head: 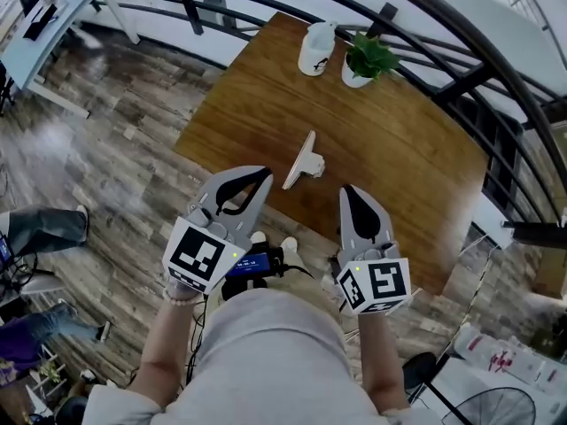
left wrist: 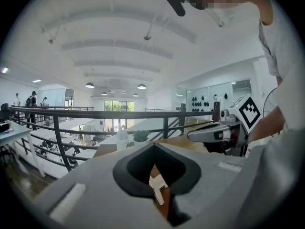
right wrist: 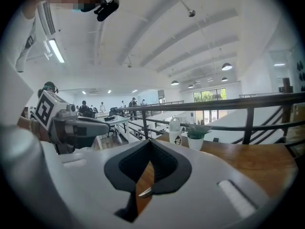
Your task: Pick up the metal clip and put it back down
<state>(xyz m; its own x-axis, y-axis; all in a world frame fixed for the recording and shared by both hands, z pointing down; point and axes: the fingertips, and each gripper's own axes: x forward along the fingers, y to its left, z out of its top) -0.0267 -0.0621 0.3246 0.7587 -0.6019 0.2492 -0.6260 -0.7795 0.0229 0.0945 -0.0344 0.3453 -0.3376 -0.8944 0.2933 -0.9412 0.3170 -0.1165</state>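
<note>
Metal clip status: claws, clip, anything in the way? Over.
Left claw shut, empty. Right claw shut, empty. Metal clip on the table, apart from both claws. Nothing between claws and clip.

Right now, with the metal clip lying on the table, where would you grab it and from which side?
Probably pinch the metal clip across its long thin plate, near the middle, coming from above on the person's side. That plate seems to stand on edge off the table, leaving both flat faces free.
</note>
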